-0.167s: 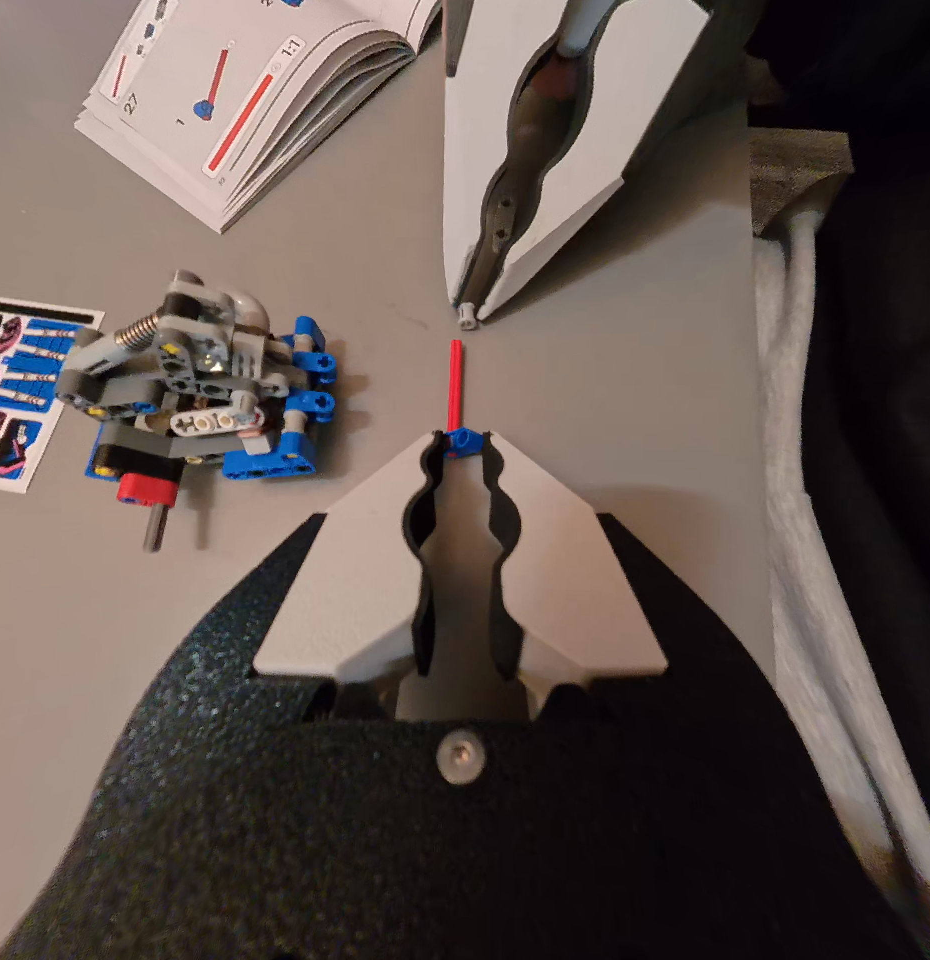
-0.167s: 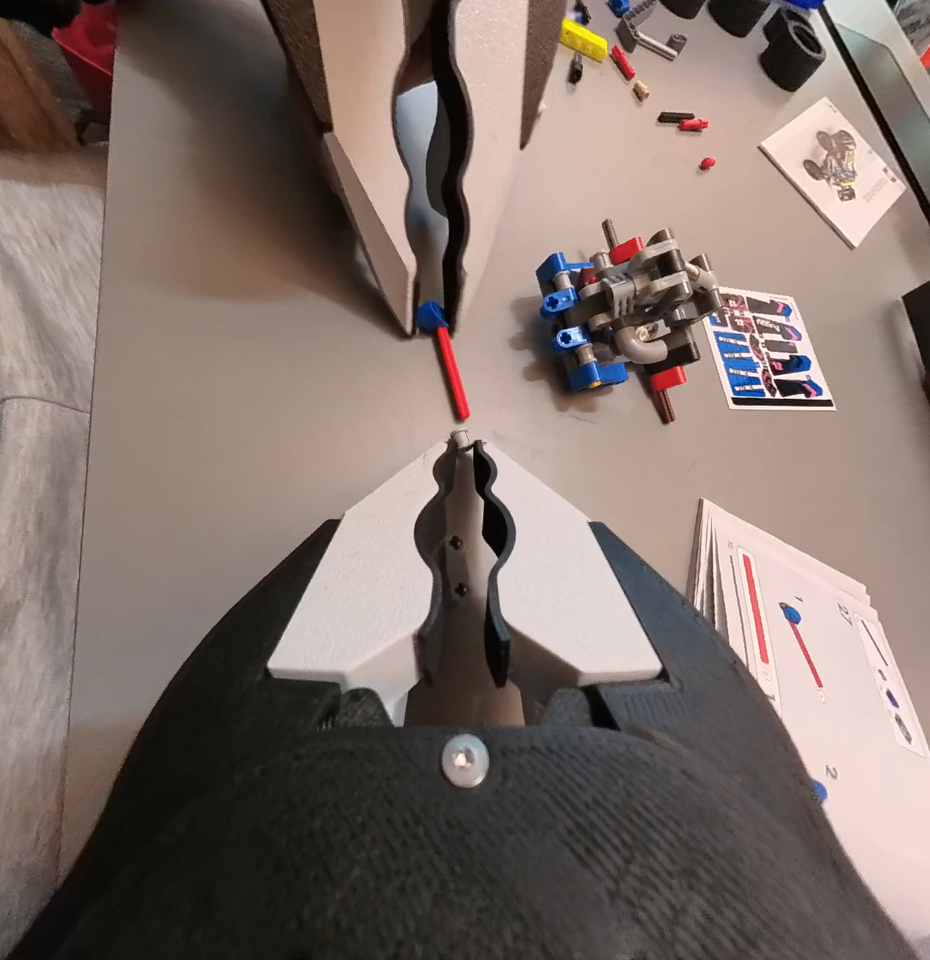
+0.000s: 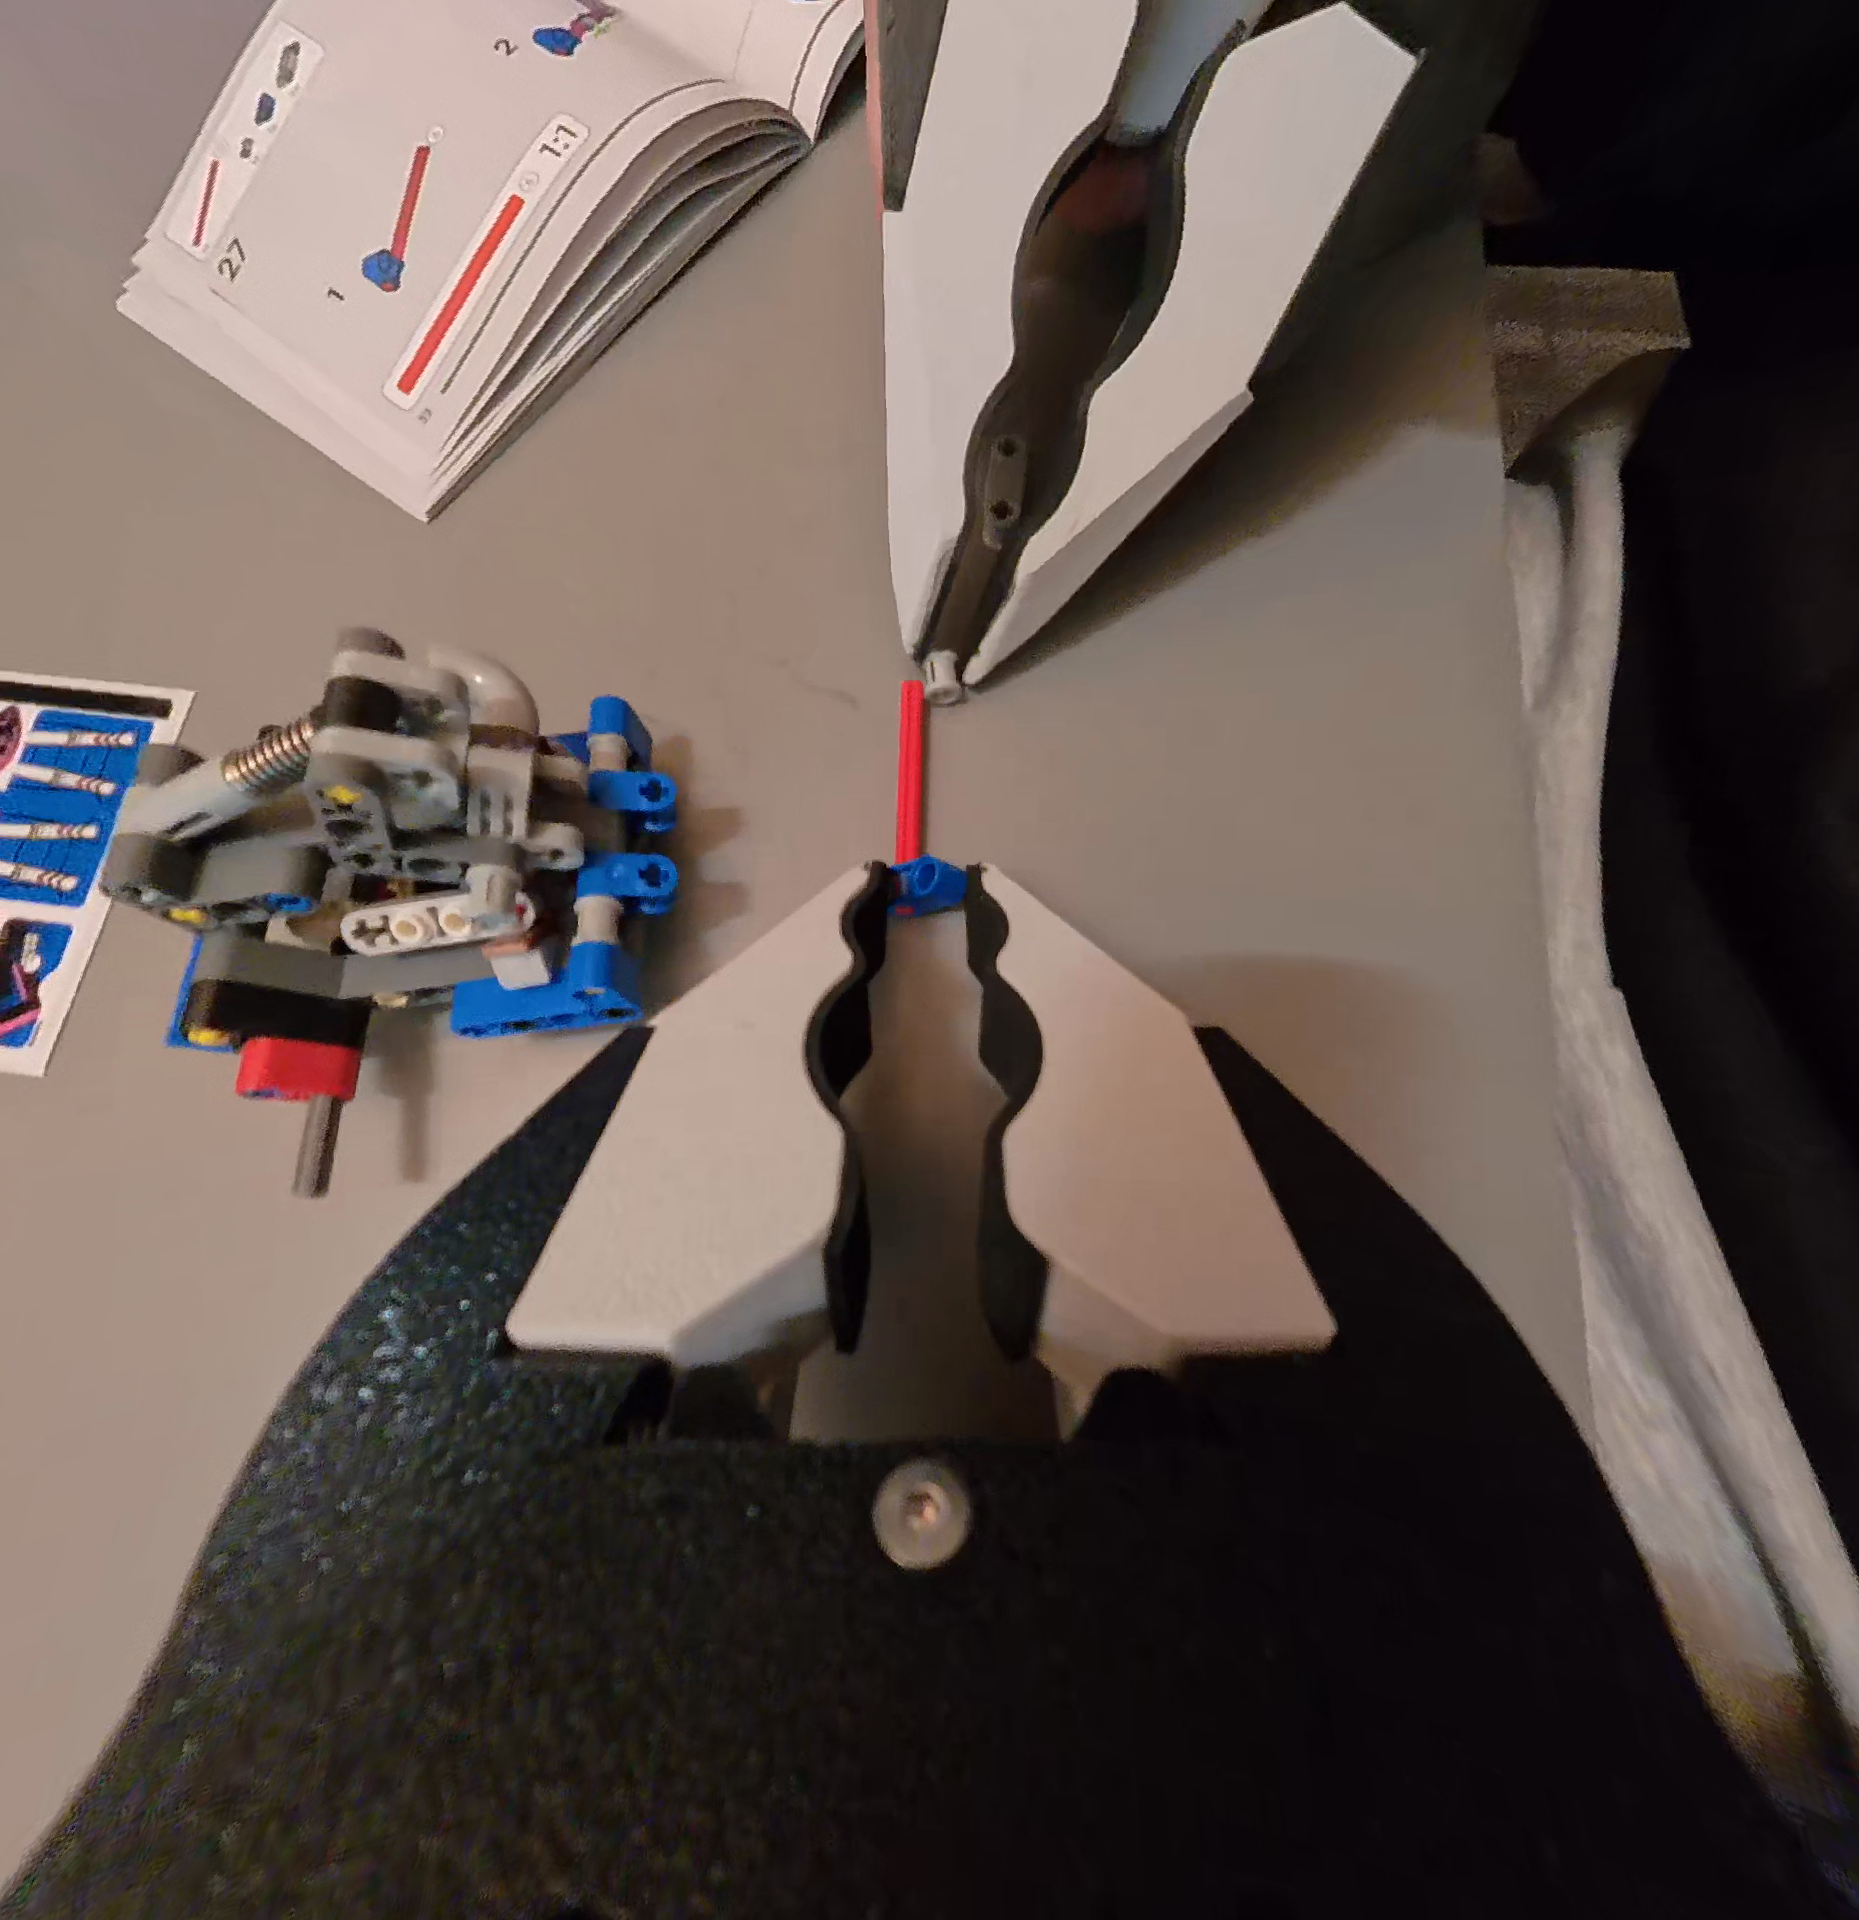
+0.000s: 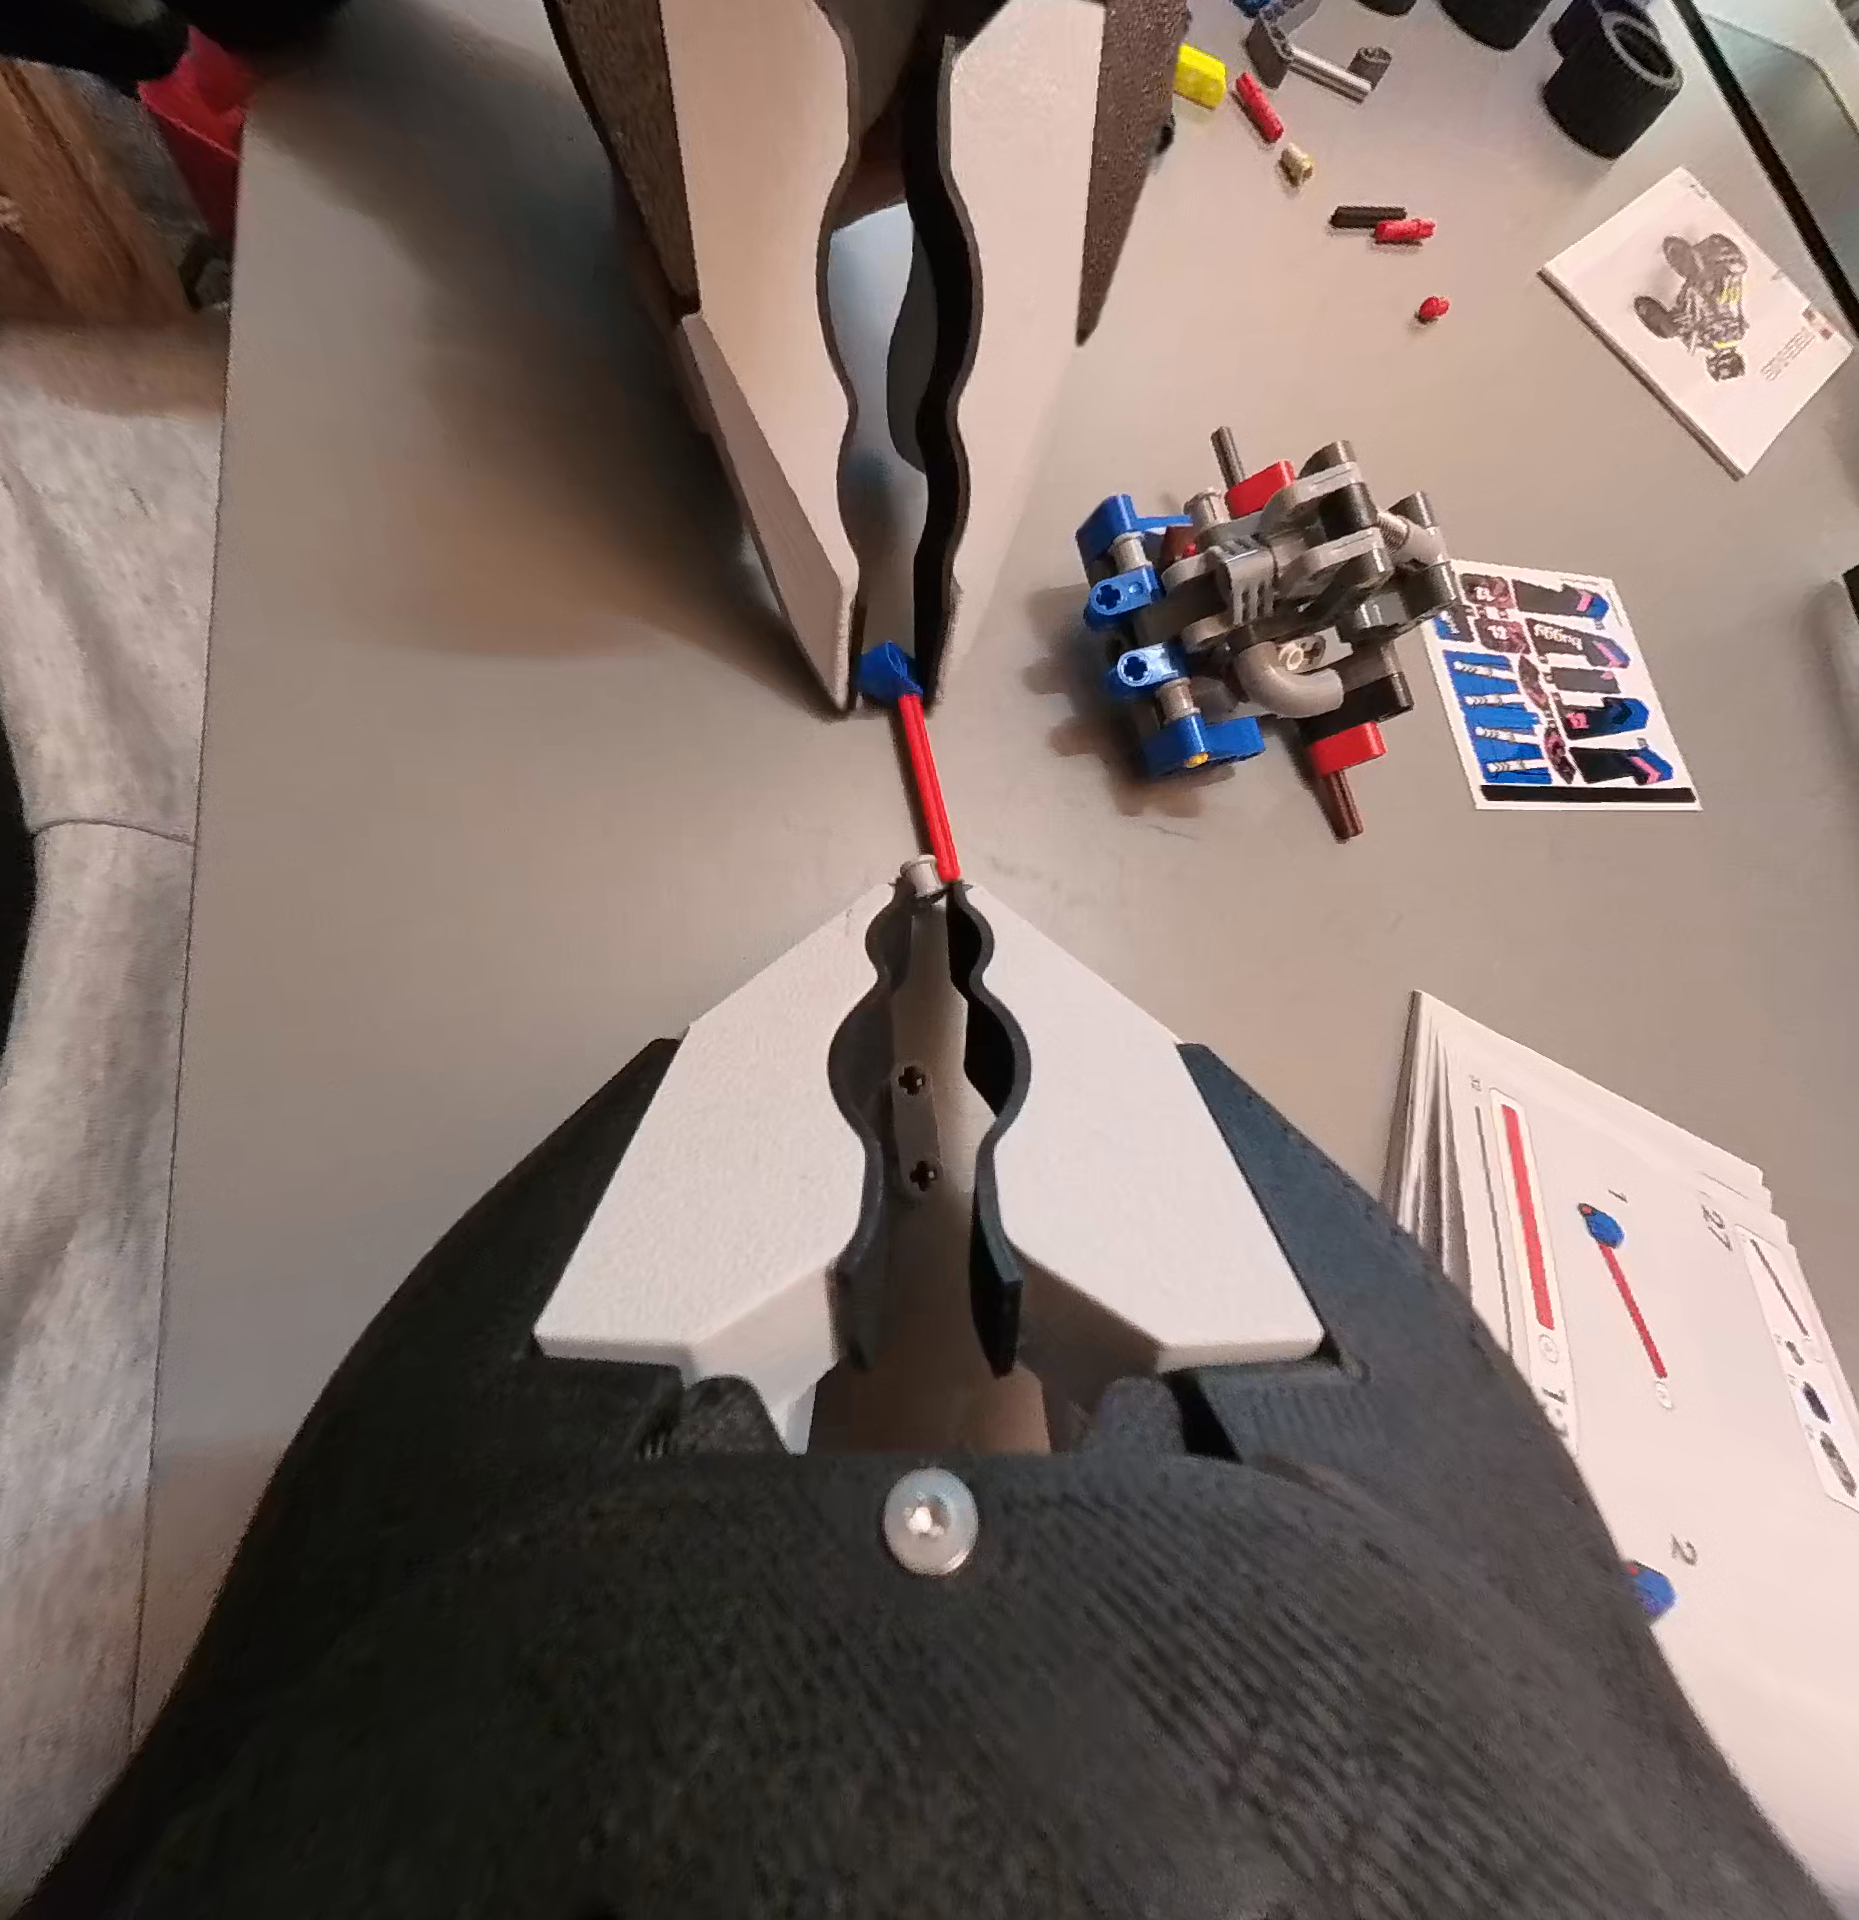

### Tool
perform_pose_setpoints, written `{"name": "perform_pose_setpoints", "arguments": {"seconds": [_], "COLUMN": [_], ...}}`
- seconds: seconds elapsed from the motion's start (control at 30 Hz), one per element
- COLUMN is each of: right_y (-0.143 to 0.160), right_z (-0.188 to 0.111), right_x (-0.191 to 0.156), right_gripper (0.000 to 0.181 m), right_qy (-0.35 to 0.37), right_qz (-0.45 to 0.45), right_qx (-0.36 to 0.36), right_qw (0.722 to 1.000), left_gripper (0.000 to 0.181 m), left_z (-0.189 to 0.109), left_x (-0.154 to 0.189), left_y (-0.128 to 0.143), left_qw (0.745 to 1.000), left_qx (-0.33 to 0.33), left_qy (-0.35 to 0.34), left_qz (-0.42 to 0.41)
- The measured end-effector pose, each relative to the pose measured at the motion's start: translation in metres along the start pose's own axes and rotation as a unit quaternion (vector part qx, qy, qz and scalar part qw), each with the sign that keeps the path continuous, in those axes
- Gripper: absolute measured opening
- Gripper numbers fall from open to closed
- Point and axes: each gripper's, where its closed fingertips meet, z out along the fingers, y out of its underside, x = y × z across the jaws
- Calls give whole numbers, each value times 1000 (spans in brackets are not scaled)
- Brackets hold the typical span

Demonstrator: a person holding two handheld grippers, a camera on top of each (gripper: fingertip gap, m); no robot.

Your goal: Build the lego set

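My left gripper [image 3: 926, 883] is shut on a small blue connector [image 3: 927, 879] with a thin red axle [image 3: 910, 769] sticking forward out of it. My right gripper [image 4: 927, 883] faces it and is shut on a small light grey bush [image 4: 921, 876]. The bush also shows in the left wrist view [image 3: 943, 668], right beside the axle's free tip. In the right wrist view the red axle [image 4: 927, 781] runs from the blue connector [image 4: 887, 675] down to the bush. The partly built grey, blue and red model [image 3: 405, 883] sits on the grey table, left of my left gripper.
An open instruction booklet [image 3: 468, 229] lies at the back left, and a sticker sheet [image 3: 31, 862] left of the model. In the right wrist view, loose pieces [image 4: 1382, 223], black tyres [image 4: 1611, 83] and a leaflet [image 4: 1694, 312] lie far right. The table edge and grey cloth [image 3: 1631, 1039] run along the side. About 4 centimetres separates my left fingertips from my right.
The two grippers have moved closer together. The grey bush now sits at the tip of the red axle, where a gap showed before.
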Motion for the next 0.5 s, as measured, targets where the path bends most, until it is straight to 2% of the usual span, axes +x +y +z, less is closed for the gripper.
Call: {"name": "perform_pose_setpoints", "arguments": {"seconds": [0.37, 0.5], "right_y": [1, 1], "right_z": [1, -2], "right_x": [0, -1], "right_gripper": [5, 8], "right_qy": [-17, -36], "right_qz": [18, -23], "right_qx": [-3, 13], "right_qw": [1000, 999], "left_gripper": [12, 12], "left_z": [1, 0], "left_x": [-1, 2], "left_y": [-1, 0], "left_qw": [1000, 1000], "left_qx": [1, 3], "left_qy": [9, 21], "left_qz": [-8, -16]}}
